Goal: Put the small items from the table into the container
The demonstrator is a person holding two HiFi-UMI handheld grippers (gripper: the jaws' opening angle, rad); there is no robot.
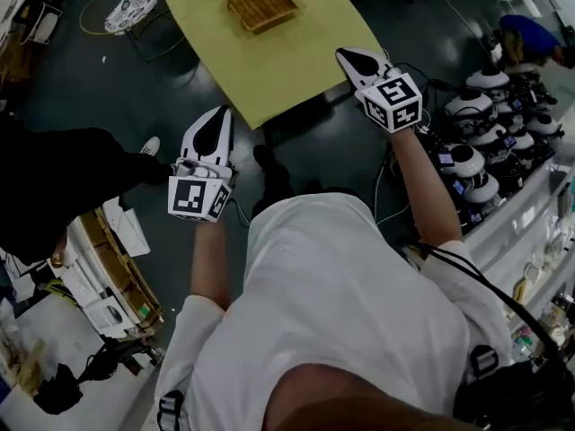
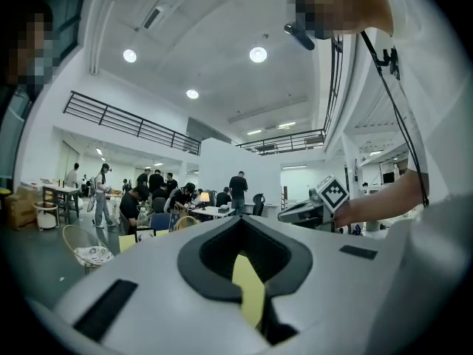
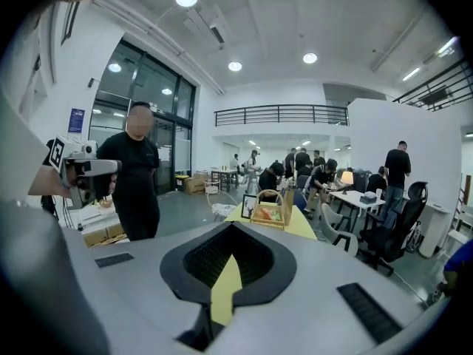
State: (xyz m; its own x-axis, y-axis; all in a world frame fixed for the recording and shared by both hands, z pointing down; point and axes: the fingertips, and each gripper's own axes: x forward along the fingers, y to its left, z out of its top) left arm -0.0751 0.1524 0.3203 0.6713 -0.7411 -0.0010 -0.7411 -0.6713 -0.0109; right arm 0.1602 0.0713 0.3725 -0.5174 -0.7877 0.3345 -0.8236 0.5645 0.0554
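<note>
Both tongs were held clear of the work, short of the table's near edge. The left gripper (image 1: 222,115) had its jaws together with nothing between them. The right gripper (image 1: 345,55) was likewise closed and empty.

Beyond them, the yellow table (image 1: 269,74) showed no loose pieces on its visible surface. The small items (image 3: 272,214) – orange, red and green, too small to identify – lay inside the wicker basket (image 1: 269,12), well back from the tabletop's near edge, with a framed card (image 3: 250,206) just beside it.

Handling estimate: the items appeared light and probably rigid – pinch each across its narrowest part. The basket looked light enough to slide if nudged, so approach from above.
</note>
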